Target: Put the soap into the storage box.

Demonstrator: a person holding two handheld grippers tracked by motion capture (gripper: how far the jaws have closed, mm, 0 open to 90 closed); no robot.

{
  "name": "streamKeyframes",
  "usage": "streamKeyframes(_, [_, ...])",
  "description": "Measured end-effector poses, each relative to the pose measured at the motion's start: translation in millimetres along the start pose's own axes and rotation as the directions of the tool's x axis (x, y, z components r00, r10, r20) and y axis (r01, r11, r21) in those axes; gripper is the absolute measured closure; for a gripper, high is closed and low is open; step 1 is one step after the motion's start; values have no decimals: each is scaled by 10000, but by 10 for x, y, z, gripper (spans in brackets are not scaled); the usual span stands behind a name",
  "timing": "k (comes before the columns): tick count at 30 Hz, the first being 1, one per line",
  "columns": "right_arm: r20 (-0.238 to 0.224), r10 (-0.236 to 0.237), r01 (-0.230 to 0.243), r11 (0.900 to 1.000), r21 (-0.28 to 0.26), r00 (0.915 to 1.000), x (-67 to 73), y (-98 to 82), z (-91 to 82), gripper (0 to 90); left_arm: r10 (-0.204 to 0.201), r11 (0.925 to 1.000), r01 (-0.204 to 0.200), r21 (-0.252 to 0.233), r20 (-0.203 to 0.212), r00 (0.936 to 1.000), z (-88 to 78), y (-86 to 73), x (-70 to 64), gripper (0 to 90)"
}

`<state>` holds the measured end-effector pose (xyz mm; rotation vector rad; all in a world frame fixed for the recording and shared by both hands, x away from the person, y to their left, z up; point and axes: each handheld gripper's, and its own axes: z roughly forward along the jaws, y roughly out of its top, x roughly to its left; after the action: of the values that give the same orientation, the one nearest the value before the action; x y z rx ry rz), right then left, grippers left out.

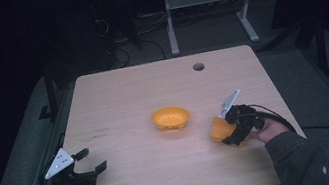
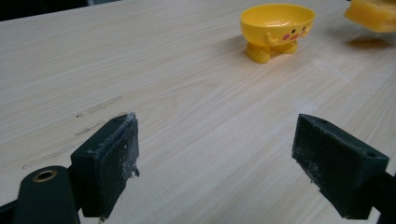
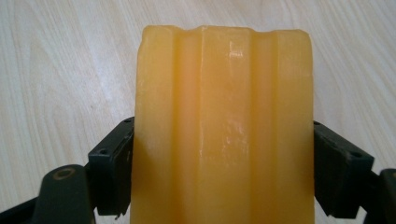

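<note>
The right gripper [image 1: 229, 132] is clamping an orange ribbed block [image 3: 219, 126], its two black jaws pressing the block's opposite sides in the right gripper view, where the block's long axis is running straight away from the camera toward 12 o'clock. In the high view that gripper is sitting at about 4 o'clock on the table [image 1: 116, 90], the block [image 1: 219, 129] sticking out of it toward 10 o'clock, and the person's right hand [image 1: 269, 130] is wrapping the handle behind it. Whether the block is resting on the wood or being carried just above it is hard to tell; the shadow under it in the left gripper view is hinting at a small gap. The yellow bowl [image 1: 171, 118] is standing upright near the table's centre, at roughly 10 o'clock from the right gripper and near it, so any placing move is probably turning on that short line, and the right hand is clearly the nearer one. The left gripper [image 1: 88, 162] is holding nothing, its jaws spread wide over bare wood at about 8 o'clock on the table, with the bowl [image 2: 277, 28] well apart from it toward 1 o'clock. The block's near end is being cut off by the bottom edge of the right gripper view, the block [image 2: 373, 14] is being cropped at the corner of the left gripper view, and the bowl's inside is too small to make out from above.
</note>
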<state>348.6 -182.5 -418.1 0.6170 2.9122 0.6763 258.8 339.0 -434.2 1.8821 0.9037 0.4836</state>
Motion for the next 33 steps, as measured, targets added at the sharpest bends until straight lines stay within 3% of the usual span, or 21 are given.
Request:
streamKeyframes(30, [-3, -379, 379, 9991, -186, 9993, -116, 239, -75, 206, 40, 10000, -41, 40, 39, 10000, 5, 10, 2, 143])
streamKeyframes(33, [-83, -467, 463, 9981, -396, 9989, -133, 261, -78, 206, 32, 10000, -32, 22, 41, 10000, 3, 11, 2, 143])
